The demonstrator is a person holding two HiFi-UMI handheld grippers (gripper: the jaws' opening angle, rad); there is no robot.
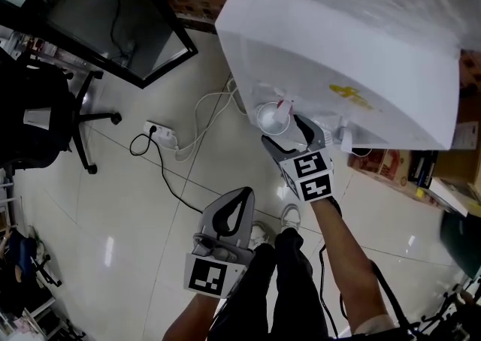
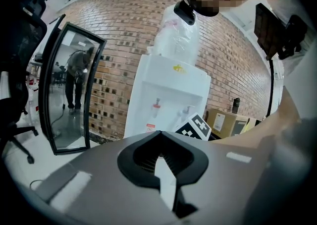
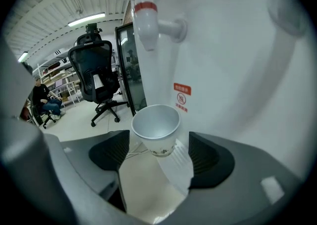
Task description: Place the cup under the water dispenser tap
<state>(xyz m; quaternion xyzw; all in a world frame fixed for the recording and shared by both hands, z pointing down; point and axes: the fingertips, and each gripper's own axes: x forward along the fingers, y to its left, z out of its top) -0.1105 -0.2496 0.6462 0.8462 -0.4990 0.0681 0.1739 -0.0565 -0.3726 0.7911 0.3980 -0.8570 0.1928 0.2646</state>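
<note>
Right claw [image 3: 158, 152] released around the cup [image 3: 156, 129] beneath the red tap [image 3: 144, 21]; left claw [image 2: 161, 155] clenched, empty; power strip [image 1: 160, 132] lies on floor nearby

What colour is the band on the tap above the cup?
Red band on a white tap; clearest in the right gripper view.

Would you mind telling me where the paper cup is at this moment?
In the right gripper view, the white paper cup sits just below the red-banded tap of the water dispenser, centred ahead of the right gripper's open jaws, touching neither pad.
</note>
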